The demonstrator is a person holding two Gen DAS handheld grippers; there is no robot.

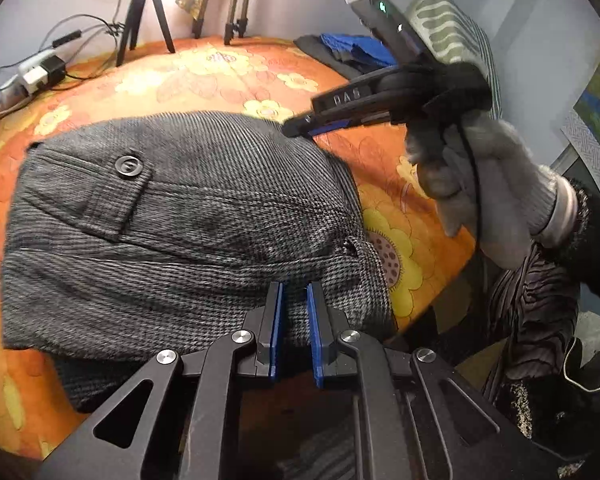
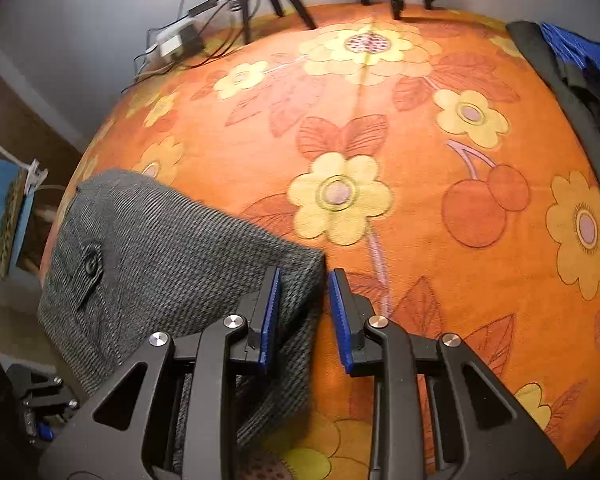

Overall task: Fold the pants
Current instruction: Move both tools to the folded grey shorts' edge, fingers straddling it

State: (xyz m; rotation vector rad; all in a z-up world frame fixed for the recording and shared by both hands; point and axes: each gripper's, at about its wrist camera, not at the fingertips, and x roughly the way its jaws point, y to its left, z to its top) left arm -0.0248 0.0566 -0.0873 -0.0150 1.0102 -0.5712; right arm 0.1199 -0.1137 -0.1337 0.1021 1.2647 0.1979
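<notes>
Lying folded into a compact bundle on the orange floral bedspread (image 2: 420, 152): grey houndstooth pants (image 1: 172, 216), buttoned pocket flap (image 1: 129, 166) facing up, toward the left side of the bed.

Left gripper (image 1: 296, 312): positioned low over the near edge of the pants, fingers pointing forward, blue pads parted by a narrow gap with cloth visible between them; contact with the fabric cannot be confirmed.

Right gripper (image 2: 304, 300): raised above the right edge of the bundle, tilted downward, blue pads set wider apart and holding nothing; left finger over the cloth, right finger over bare bedspread. Seen from the left wrist view as a black tool gripped in a grey-gloved right hand (image 1: 488, 184), wrist bent, tips aimed at the far right corner of the pants.

Lettering on the right gripper's side: pale characters, blurred, apparently "DAS"; reading uncertain.
</notes>
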